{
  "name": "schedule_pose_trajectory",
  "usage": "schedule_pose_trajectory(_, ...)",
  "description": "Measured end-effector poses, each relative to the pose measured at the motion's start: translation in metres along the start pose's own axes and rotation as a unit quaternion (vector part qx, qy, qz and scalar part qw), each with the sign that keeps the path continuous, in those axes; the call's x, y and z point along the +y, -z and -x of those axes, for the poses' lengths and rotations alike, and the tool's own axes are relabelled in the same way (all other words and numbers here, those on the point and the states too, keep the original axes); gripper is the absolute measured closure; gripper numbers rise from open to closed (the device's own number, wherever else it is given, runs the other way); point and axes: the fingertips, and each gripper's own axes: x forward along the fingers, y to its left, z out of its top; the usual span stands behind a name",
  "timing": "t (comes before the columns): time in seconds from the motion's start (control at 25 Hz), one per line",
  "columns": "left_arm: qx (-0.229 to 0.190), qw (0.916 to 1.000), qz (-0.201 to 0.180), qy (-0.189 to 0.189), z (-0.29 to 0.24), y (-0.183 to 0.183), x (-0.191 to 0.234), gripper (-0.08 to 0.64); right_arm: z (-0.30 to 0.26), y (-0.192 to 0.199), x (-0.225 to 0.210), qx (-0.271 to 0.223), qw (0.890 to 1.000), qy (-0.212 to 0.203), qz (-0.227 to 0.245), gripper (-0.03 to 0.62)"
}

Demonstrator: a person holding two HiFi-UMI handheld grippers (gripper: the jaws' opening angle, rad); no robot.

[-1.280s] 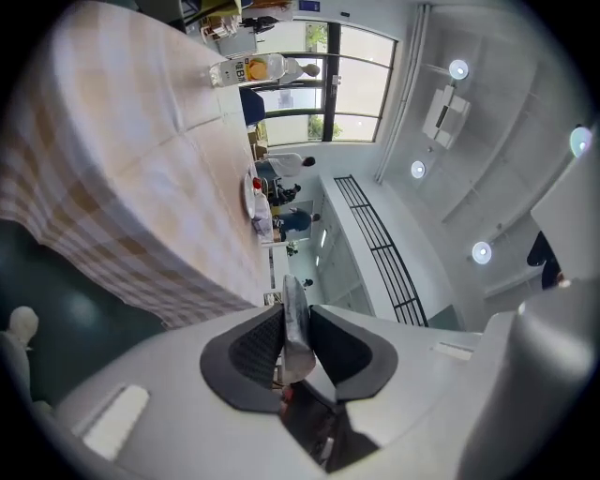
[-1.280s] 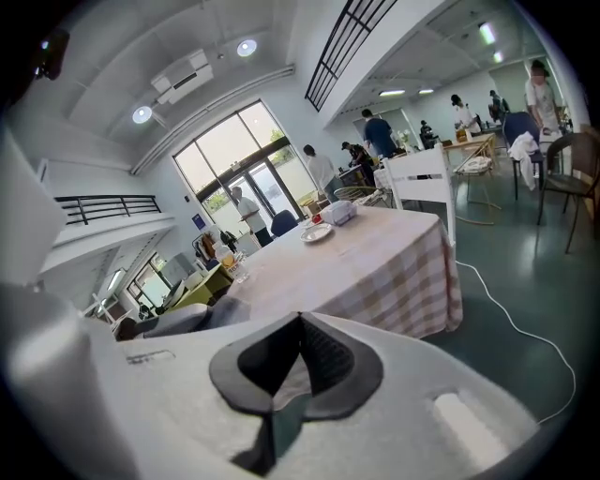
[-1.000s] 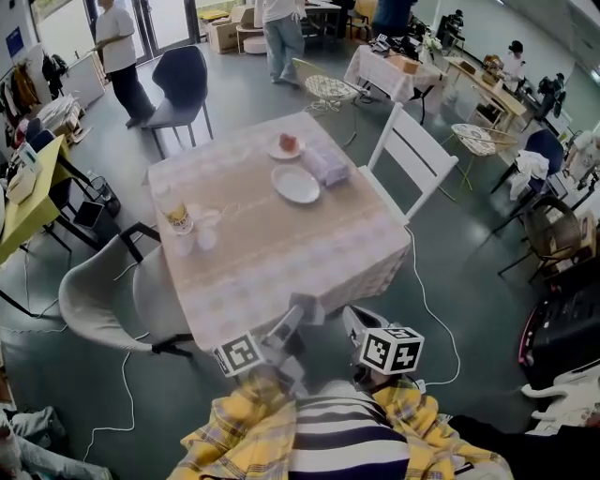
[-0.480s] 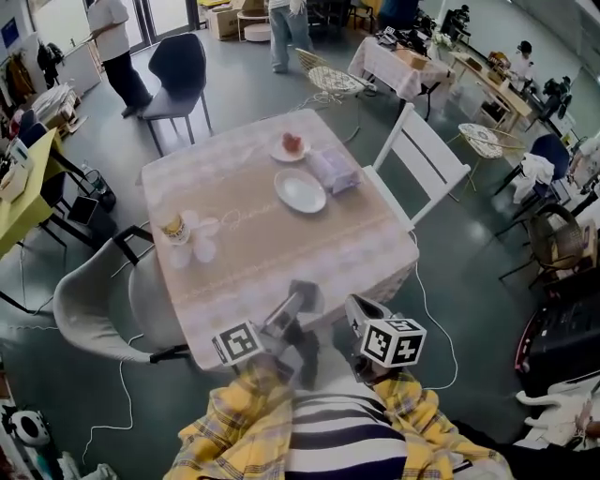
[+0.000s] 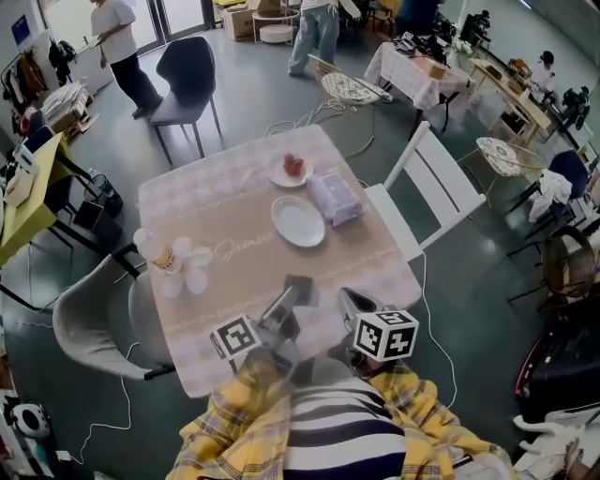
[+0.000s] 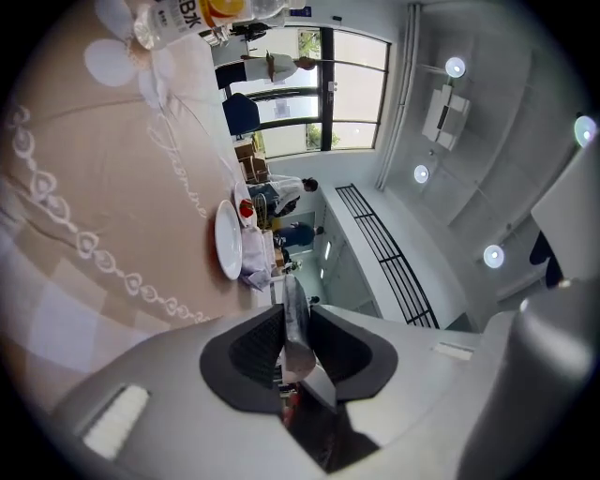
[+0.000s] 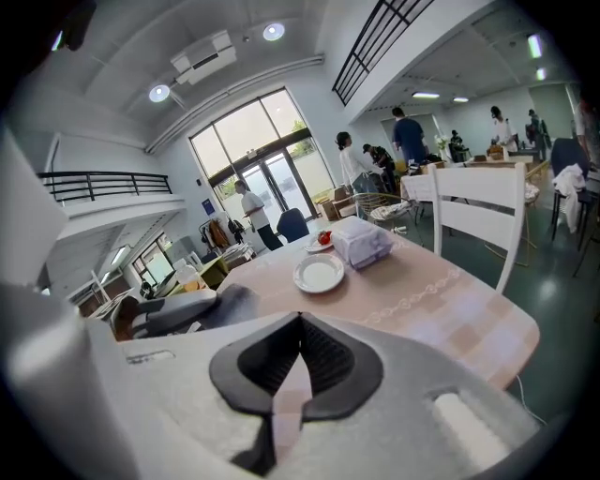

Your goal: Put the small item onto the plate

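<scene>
I'm in a big, high hall, a shared work space laid out rather like a café, not a home. My desk [image 5: 347, 258] wears a pale checked cloth and has mismatched seats round it: a white chair [image 5: 436, 187] on the right, a grey chair [image 5: 89, 314] on the left and a dark chair [image 5: 187, 70] at the far side. Another clothed table [image 5: 417, 75] and a yellow desk [image 5: 23, 202] stand on the grey floor [image 5: 253, 112], with cardboard boxes [image 5: 242, 19] far off. There are tall glass doors [image 7: 258, 178], a railed gallery [image 7: 108, 186] and round ceiling lights [image 7: 273, 31]. People [image 7: 408, 136] stand at the far tables.
</scene>
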Motion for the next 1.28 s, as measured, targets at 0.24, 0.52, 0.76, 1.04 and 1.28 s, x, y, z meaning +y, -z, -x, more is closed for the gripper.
schedule_pose_trajectory(0.24, -0.005, 0.9998, -0.003, -0.019, -0.045, -0.017, 0.010, 0.483, -0.027, -0.032, -0.022, 0.012, 1.000, -0.014, 0.010, 0.592)
schedule_pose_trajectory(0.52, -0.033, 0.9992, -0.003, -0.023, -0.084, -0.047, 0.022, 0.483, -0.063, -0.058, -0.038, 0.027, 0.999, -0.031, 0.024, 0.592)
schedule_pose_trajectory(0.76, -0.067, 0.9962, -0.013, -0.053, -0.097, -0.075, 0.048, 0.483, -0.095, -0.072, -0.039, 0.044, 0.997, -0.052, 0.039, 0.592)
schedule_pose_trajectory(1.04, -0.086, 0.9936, -0.035, -0.065, -0.113, -0.101, 0.066, 0.483, -0.127, -0.075, -0.040, 0.063, 0.995, -0.068, 0.048, 0.592)
schedule_pose_trajectory(1.28, -0.072, 0.9918, -0.040, -0.097, -0.128, -0.111, 0.081, 0.483, -0.136, -0.072, -0.041, 0.074, 0.993, -0.080, 0.037, 0.592)
